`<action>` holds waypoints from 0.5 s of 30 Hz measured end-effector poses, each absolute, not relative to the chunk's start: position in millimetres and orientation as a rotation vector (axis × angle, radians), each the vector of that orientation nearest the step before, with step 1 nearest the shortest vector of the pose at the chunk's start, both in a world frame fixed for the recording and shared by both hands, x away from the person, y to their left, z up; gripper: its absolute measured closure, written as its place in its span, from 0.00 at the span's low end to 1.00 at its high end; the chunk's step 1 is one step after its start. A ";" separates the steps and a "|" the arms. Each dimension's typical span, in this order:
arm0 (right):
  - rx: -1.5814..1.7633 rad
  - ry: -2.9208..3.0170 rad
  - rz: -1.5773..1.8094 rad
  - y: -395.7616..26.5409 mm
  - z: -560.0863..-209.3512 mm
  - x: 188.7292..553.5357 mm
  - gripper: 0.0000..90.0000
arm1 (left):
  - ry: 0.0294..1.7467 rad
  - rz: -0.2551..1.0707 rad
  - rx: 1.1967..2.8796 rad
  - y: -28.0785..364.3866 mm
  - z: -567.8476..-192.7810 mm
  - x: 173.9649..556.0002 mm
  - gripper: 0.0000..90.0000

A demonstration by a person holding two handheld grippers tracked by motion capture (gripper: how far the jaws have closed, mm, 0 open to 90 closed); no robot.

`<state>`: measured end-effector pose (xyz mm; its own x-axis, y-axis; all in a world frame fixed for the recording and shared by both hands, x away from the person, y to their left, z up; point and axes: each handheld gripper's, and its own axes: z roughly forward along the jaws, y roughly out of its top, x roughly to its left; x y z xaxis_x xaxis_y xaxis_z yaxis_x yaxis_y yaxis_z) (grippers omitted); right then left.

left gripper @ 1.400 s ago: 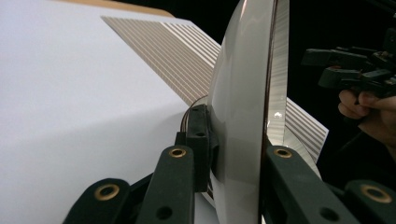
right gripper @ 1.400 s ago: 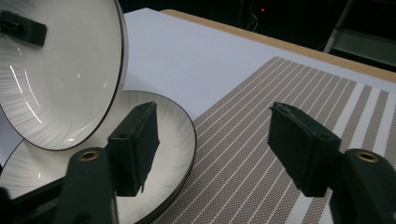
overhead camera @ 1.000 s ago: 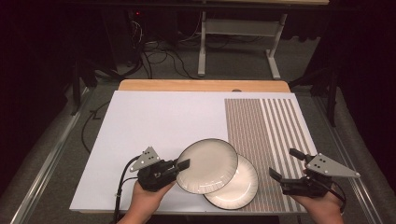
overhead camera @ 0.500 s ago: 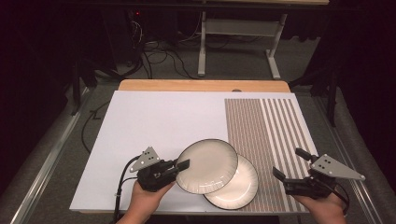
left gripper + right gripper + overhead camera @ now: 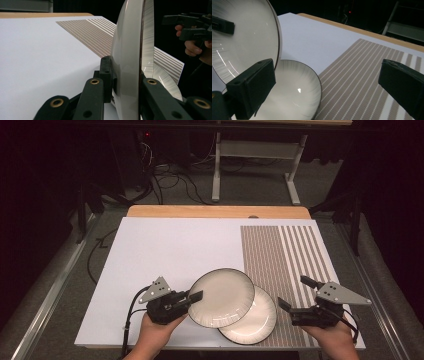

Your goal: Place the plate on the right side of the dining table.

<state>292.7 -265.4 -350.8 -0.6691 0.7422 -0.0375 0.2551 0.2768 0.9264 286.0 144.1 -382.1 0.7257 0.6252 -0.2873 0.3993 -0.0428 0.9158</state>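
Your left gripper (image 5: 192, 298) is clamped on the upper plate (image 5: 222, 297); lift it level. Your right gripper (image 5: 296, 296) waits, fingers apart.

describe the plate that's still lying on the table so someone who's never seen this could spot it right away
On the white table, look to the near edge beside the striped placemat. The lower plate lies flat there, partly on the mat. Unlike the upper plate, clamped at its rim by the left tool and overlapping it, nothing grips it.
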 end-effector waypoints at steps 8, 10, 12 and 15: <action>0.866 2.154 1.394 -237.1 -355.2 299.9 0.03 | 0.831 0.224 1.671 144.4 -381.8 286.1 0.87; 0.858 2.173 1.393 -229.7 -356.9 301.4 0.04 | 0.831 0.224 1.671 144.5 -381.8 286.3 0.87; 0.846 2.194 1.389 -222.0 -358.7 303.0 0.05 | 0.831 0.223 1.672 144.6 -381.9 286.4 0.87; 0.838 2.220 1.394 -210.2 -361.6 305.4 0.08 | 0.832 0.222 1.673 145.0 -381.9 286.6 0.87</action>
<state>305.4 -210.2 -361.6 -0.7465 0.6654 -0.0094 0.2806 0.3275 0.9022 286.6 145.0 -381.9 0.7264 0.6259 -0.2838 0.4011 -0.0508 0.9146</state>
